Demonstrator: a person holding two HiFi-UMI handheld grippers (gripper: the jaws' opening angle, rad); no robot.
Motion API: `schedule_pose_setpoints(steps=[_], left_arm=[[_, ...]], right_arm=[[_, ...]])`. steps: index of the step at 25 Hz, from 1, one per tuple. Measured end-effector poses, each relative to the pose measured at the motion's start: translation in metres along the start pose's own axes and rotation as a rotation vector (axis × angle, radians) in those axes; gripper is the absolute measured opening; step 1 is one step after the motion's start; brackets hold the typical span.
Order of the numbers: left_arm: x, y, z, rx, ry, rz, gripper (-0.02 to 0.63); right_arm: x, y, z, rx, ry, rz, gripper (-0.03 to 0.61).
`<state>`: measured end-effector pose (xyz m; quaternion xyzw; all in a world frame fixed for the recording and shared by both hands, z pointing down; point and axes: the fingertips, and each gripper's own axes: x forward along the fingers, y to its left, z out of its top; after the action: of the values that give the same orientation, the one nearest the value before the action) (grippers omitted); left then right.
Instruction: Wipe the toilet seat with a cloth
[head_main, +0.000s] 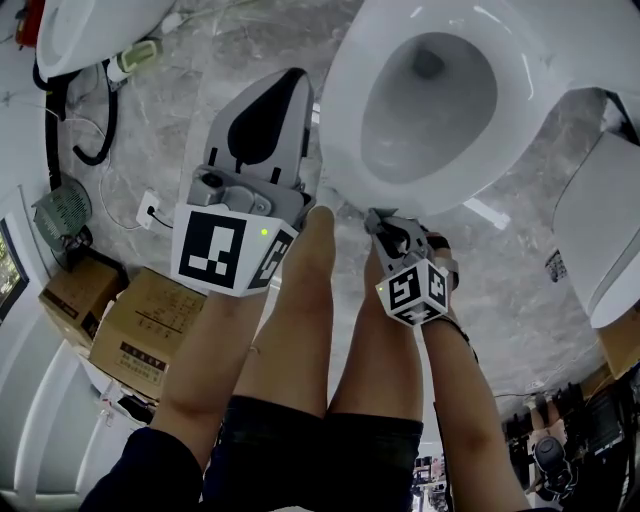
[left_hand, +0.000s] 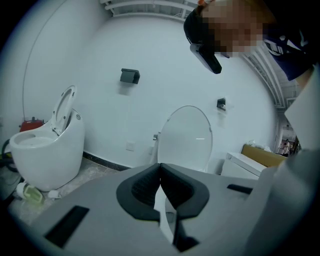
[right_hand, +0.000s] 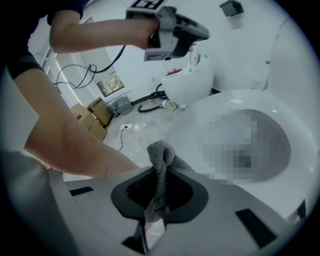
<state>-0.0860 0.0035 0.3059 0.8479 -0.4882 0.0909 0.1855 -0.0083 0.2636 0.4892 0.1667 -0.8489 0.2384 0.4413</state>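
Note:
The white toilet seat rings the bowl at the top right of the head view, and its lid stands raised against the wall. My right gripper is at the seat's front edge, shut on a grey knitted cloth that bunches up out of its jaws. In the right gripper view the seat rim lies just beyond that cloth. My left gripper hovers to the left of the bowl, off the seat. Its jaws are shut with nothing between them.
The person's bare legs stand right in front of the toilet. A second white toilet is at the left, with cardboard boxes, a black cable and a plug on the marble floor. Another white fixture stands at the right.

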Motion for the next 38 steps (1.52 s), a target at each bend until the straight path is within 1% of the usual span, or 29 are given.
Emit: schedule_pose_setpoints(steps=[2,3,6,8,10,15,18,20,23,27,29,30,32,38], left_arm=[[-0.001,0.002,-0.001,-0.003,0.001,0.008,0.020],[-0.002,0.003,-0.002,-0.004,0.003,0.010,0.020],[-0.005,0.006,-0.002,0.000,0.004,0.013,0.020],[-0.007,0.011,-0.003,-0.001,0.005,0.022,0.020],[-0.008,0.016,-0.002,-0.007,0.004,0.031,0.020],[-0.006,0.030,0.000,-0.022,-0.003,0.045,0.020],[-0.006,0.036,-0.002,-0.030,-0.006,0.052,0.020],[-0.005,0.039,-0.003,-0.036,-0.004,0.057,0.020],[-0.004,0.040,-0.004,-0.041,0.001,0.050,0.020],[0.000,0.044,-0.002,-0.029,0.004,0.036,0.020],[0.001,0.047,0.000,-0.028,0.003,0.035,0.020],[0.001,0.048,0.001,-0.029,0.003,0.034,0.020],[0.003,0.048,0.003,-0.030,0.005,0.028,0.020],[0.011,0.052,0.006,-0.030,0.007,0.010,0.020]], right_arm=[[0.020,0.017,0.020,-0.063,0.001,0.037,0.054],[0.027,0.020,0.031,-0.080,-0.009,0.039,0.054],[0.033,0.013,0.060,-0.075,-0.054,0.027,0.054],[0.029,0.008,0.064,-0.108,-0.056,0.027,0.054],[0.019,-0.004,0.054,-0.131,-0.039,0.008,0.055],[-0.026,-0.066,-0.003,-0.069,-0.001,-0.124,0.055],[-0.031,-0.075,-0.010,-0.066,0.022,-0.146,0.055],[-0.019,-0.066,0.002,-0.043,0.002,-0.125,0.055],[0.010,-0.047,0.041,-0.007,-0.079,-0.075,0.055],[0.043,-0.050,0.108,0.006,-0.178,-0.059,0.055],[0.049,-0.054,0.128,0.004,-0.211,-0.044,0.055],[0.049,-0.054,0.130,0.000,-0.214,-0.038,0.055],[0.044,-0.049,0.121,-0.026,-0.195,-0.021,0.055],[0.013,-0.032,0.052,-0.140,-0.125,0.085,0.055]])
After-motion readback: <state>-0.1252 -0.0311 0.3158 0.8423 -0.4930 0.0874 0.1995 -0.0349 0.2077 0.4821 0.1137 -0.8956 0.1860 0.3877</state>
